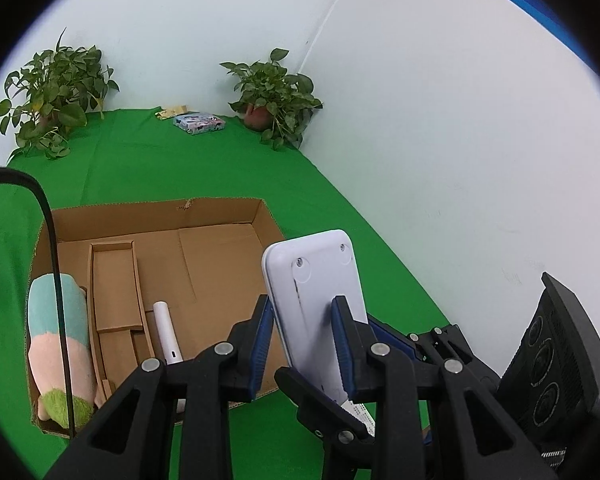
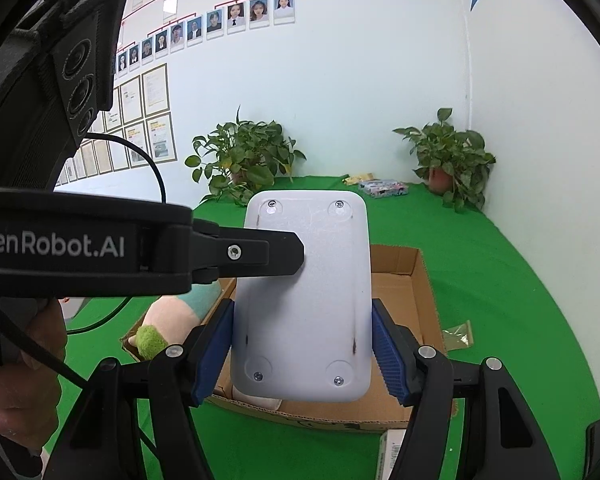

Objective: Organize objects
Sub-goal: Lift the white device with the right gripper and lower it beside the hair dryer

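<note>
A white flat device with screws on its back (image 1: 318,304) (image 2: 304,300) is held upright above the near edge of an open cardboard box (image 1: 220,220) (image 2: 420,280). My left gripper (image 1: 304,336) (image 2: 288,256) is shut across its faces. My right gripper (image 2: 302,344) has its blue pads at the device's two side edges, and in the left wrist view part of it shows low at the right (image 1: 432,340). A pastel plush toy (image 1: 58,340) (image 2: 172,320) and a white tube (image 1: 166,332) lie inside the box.
Green cloth (image 1: 160,160) covers the table. Two potted plants (image 1: 56,92) (image 1: 276,96) stand at the back wall, with a small printed box (image 1: 198,122) between them. A gold packet (image 2: 458,334) lies right of the box. White walls close the right side.
</note>
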Motion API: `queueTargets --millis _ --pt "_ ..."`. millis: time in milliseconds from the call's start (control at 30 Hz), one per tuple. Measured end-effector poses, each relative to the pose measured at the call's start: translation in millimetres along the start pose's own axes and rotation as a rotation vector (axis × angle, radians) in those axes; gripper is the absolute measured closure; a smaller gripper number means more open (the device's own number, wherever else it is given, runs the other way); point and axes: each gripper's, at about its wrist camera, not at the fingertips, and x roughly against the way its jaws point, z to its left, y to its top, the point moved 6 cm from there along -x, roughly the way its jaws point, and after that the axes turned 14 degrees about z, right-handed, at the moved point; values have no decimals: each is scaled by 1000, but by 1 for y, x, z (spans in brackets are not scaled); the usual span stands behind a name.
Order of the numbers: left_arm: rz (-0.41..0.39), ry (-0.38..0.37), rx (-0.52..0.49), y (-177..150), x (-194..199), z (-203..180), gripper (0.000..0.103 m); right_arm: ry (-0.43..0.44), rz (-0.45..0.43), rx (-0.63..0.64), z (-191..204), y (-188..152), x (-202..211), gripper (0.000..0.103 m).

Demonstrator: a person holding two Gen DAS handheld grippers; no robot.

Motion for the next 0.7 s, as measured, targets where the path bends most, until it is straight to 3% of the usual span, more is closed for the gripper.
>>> queueTargets --millis 367,633,700 --pt "143 12 94 -7 -74 57 75 74 163 -46 -15 -1 -90 40" --pt "264 23 156 -18 -130 91 76 132 314 -96 -31 -23 -168 40" --pt "288 27 168 -19 -141 97 76 149 343 -115 -28 -43 -176 40"
